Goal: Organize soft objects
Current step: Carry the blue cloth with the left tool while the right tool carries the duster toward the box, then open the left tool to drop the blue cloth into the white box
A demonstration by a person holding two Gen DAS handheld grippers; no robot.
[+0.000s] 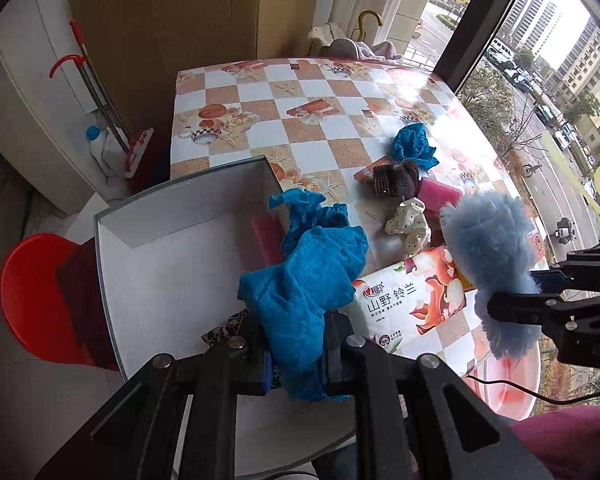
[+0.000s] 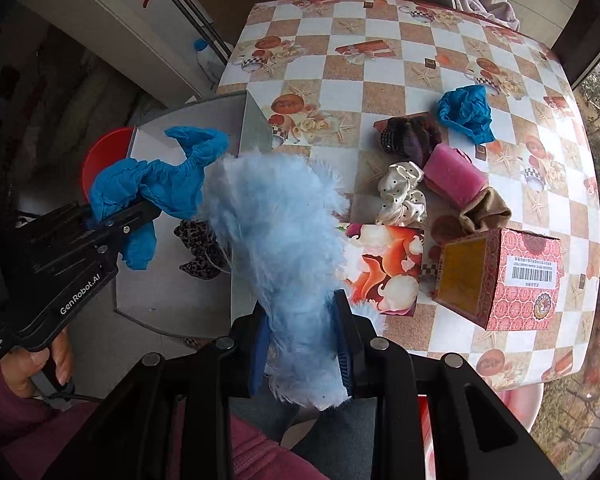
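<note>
My left tool (image 1: 296, 356) pinches a crumpled blue cloth (image 1: 300, 288) at the lower centre of its own view, hanging over the open white box (image 1: 148, 248). My right tool (image 2: 304, 356) is clamped on a fluffy pale-blue piece (image 2: 276, 232), low in the middle of its view, above the seam between the box and the counter (image 2: 380, 92).

Only the left view shows a pink block (image 1: 266, 236) inside the box, against its right wall. The right view shows a leopard-print scrunchie (image 2: 202, 248) on the box floor; in the left view only a sliver of it peeks beside the tool.

On the counter both views give a second blue cloth (image 2: 466, 112), a dark knitted piece (image 2: 410, 136), a pink roll (image 2: 454, 176), a dotted cream scrunchie (image 2: 404, 196) and a flowered tissue pack (image 2: 384, 268). Only the right view adds a tan sock (image 2: 486, 208) and a red patterned carton (image 2: 512, 276) at the right. The left view alone shows a window (image 1: 540, 80) at its upper right.
</note>
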